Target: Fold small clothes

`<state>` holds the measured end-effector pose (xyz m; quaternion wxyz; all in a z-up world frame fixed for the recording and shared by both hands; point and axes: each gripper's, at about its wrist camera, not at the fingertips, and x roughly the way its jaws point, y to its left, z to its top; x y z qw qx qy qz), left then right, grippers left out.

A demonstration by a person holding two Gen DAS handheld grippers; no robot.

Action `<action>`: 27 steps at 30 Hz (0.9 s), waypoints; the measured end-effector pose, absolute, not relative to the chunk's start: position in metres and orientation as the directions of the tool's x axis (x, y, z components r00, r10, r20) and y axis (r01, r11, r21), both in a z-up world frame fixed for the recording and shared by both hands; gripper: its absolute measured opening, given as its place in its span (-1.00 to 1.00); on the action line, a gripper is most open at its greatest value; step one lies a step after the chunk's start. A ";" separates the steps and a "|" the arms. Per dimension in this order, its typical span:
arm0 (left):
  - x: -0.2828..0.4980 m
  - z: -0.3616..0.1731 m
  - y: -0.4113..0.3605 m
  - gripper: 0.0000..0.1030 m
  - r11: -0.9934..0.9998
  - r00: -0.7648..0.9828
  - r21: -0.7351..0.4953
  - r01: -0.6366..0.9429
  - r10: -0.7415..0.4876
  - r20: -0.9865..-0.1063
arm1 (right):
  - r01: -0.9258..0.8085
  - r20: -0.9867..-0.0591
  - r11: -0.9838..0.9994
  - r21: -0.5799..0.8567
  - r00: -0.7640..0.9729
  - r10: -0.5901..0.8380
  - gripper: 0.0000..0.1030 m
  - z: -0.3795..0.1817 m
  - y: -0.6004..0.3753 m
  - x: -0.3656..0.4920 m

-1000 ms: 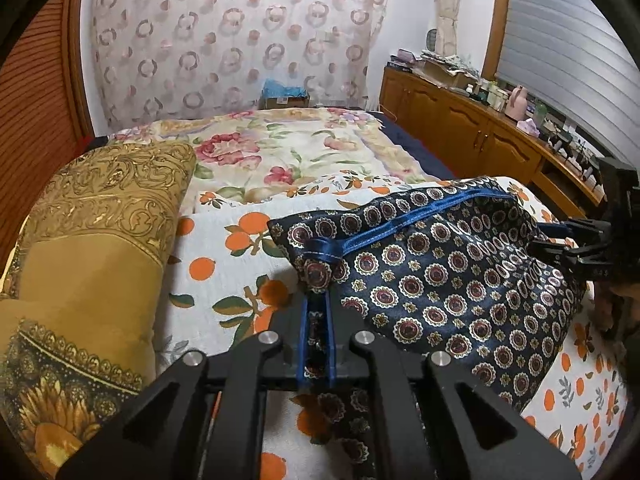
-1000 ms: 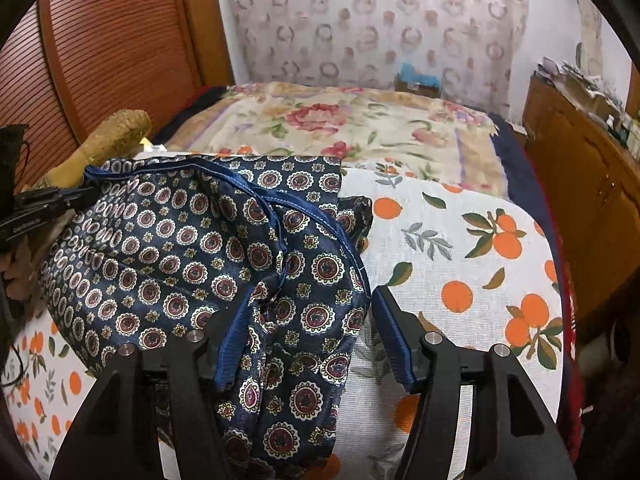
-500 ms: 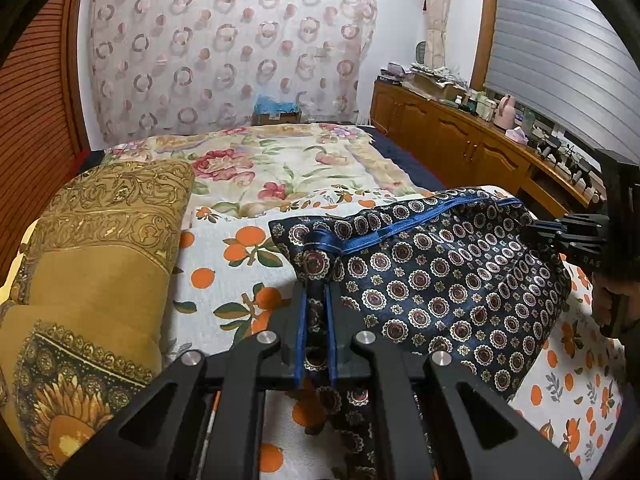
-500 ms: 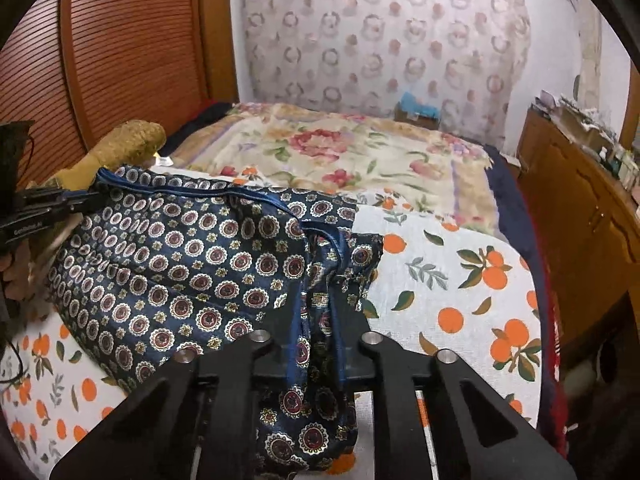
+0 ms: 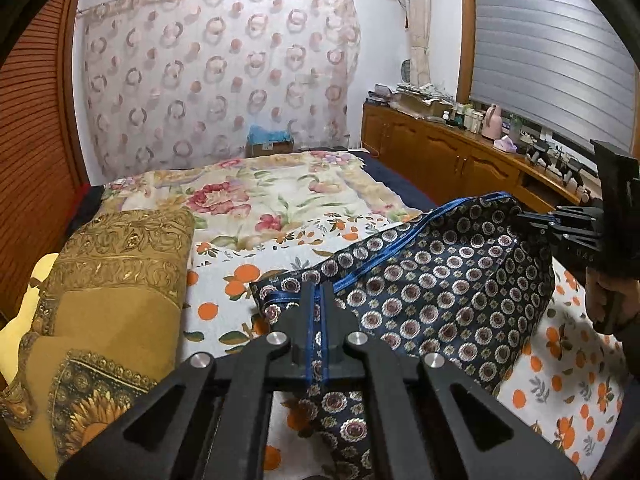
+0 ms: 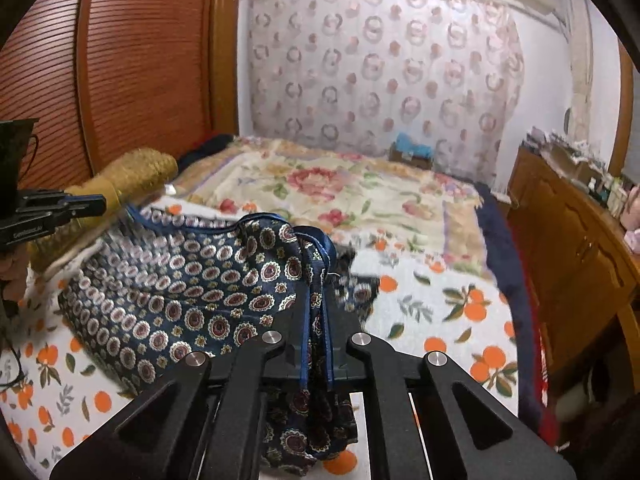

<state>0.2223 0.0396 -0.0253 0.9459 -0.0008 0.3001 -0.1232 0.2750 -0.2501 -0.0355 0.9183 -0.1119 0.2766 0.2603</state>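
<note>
At the far left a gold brocade cushion (image 5: pixel 108 280) lay on the bed (image 5: pixel 224 320), beside the orange-print sheet (image 5: pixel 560 380). The left tool (image 5: pixel 318 296) was clenched on the blue-piped edge of the navy patterned garment (image 5: pixel 440 292), which hung stretched above the sheet between both tools. Further right, the right tool (image 6: pixel 318 312) was likewise clamped on the garment's other bunched, piped edge; motion blur there made the cloth's far folds hard to read, possibly doubled over. At the right, a wooden cabinet (image 5: pixel 448 160) stood along the wall beside the bed, cluttered on top with small items.
</note>
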 end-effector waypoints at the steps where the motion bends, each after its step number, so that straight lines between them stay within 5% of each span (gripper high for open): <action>1: 0.224 -0.025 0.041 -1.00 0.971 0.792 -0.079 0.227 -0.232 -0.565 | -0.545 -0.562 0.836 -0.068 0.713 0.419 -0.95 -0.033 -0.248 0.276; 9: 0.237 -0.024 0.058 -0.97 0.984 0.789 -0.100 0.147 -0.177 -0.588 | -0.510 -0.599 0.851 -0.123 0.722 0.346 -0.95 -0.045 -0.234 0.313; 13: 0.242 -0.033 0.055 -0.31 0.985 0.762 -0.093 0.147 -0.173 -0.624 | -0.484 -0.661 0.871 -0.088 0.682 0.313 -0.95 -0.066 -0.232 0.342; 19: 0.257 -0.058 0.050 -0.30 0.986 0.689 -0.094 0.134 -0.161 -0.707 | -0.488 -0.693 0.873 0.010 0.626 0.358 -0.90 -0.076 -0.238 0.360; 23: 0.265 -0.073 0.049 -0.30 0.986 0.649 -0.113 0.125 -0.167 -0.742 | -0.490 -0.696 0.871 0.023 0.617 0.366 -0.61 -0.073 -0.243 0.358; 25: 0.271 -0.081 0.050 -0.30 0.984 0.626 -0.129 0.121 -0.177 -0.760 | -0.484 -0.699 0.875 0.015 0.621 0.355 -0.24 -0.073 -0.244 0.357; 27: 0.273 -0.087 0.050 -0.29 0.983 0.612 -0.140 0.120 -0.184 -0.769 | -0.486 -0.705 0.873 0.030 0.609 0.363 -0.08 -0.076 -0.246 0.359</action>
